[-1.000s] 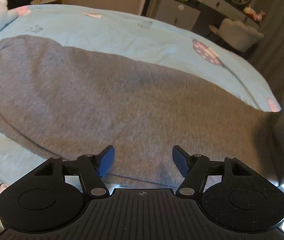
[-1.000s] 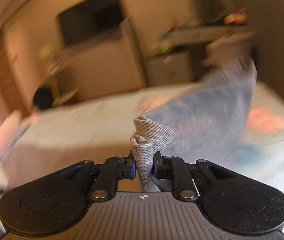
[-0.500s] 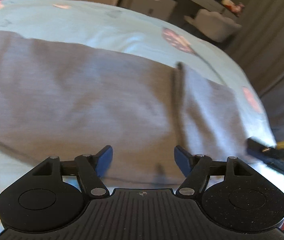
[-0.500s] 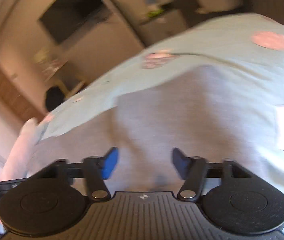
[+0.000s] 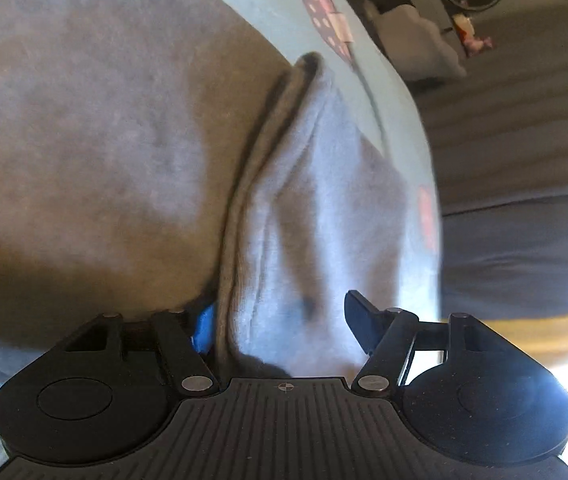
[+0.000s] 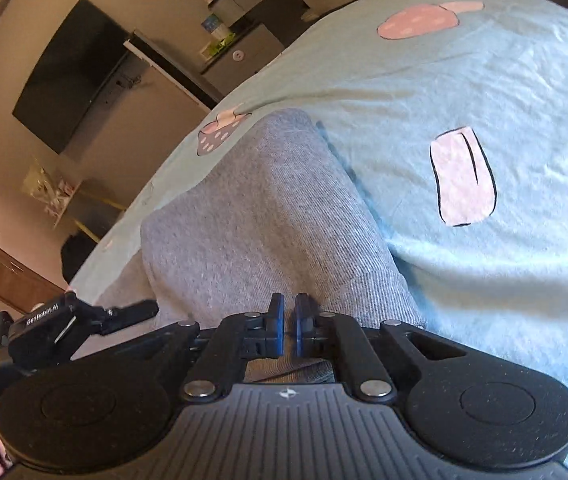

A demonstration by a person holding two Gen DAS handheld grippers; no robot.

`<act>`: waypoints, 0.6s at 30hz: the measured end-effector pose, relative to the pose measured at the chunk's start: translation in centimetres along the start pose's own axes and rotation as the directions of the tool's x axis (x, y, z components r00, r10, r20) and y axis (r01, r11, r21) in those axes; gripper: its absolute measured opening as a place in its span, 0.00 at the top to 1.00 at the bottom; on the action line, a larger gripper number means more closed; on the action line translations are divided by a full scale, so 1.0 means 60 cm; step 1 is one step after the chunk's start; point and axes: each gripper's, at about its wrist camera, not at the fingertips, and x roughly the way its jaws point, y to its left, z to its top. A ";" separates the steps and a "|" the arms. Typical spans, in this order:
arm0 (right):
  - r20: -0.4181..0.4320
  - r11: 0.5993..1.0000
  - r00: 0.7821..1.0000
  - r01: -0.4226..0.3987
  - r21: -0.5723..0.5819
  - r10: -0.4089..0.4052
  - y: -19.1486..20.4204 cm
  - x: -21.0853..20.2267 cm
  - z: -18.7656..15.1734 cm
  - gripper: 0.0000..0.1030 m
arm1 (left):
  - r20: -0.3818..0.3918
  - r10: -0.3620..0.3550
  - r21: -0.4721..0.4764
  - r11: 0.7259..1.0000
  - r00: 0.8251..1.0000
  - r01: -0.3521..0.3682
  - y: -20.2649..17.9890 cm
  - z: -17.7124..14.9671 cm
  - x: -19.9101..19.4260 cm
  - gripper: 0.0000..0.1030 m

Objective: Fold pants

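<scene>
The grey pants [image 5: 83, 140] lie on a light blue bed sheet [image 5: 388, 92], with one end laid back over the rest. My left gripper [image 5: 279, 320] is low over that doubled end. Its jaws are wide and closing, a raised ridge of cloth stands between them, and the left blue pad is half hidden behind it. In the right wrist view the pants [image 6: 263, 208] run away from my right gripper [image 6: 288, 328]. It is shut just above the ribbed cuff, and I see no cloth between its pads. The left gripper's black body [image 6: 43, 328] shows at lower left.
The patterned sheet [image 6: 484, 80] spreads wide to the right of the pants. The bed's edge drops off at the right of the left wrist view, beyond it a pale chair [image 5: 412, 40]. A wall television [image 6: 71, 76] and a cabinet [image 6: 243, 52] stand farther off.
My right gripper let go of the cuff, opened, and has shut empty just above the laid-down pants. My left gripper sank and rolled in close to the folded edge.
</scene>
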 end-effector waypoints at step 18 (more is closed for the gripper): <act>0.082 0.897 0.991 -0.130 0.423 0.106 -0.077 -0.055 -0.038 0.39 | -0.111 0.046 0.021 0.999 0.993 -0.044 -0.015 0.015 0.056 0.78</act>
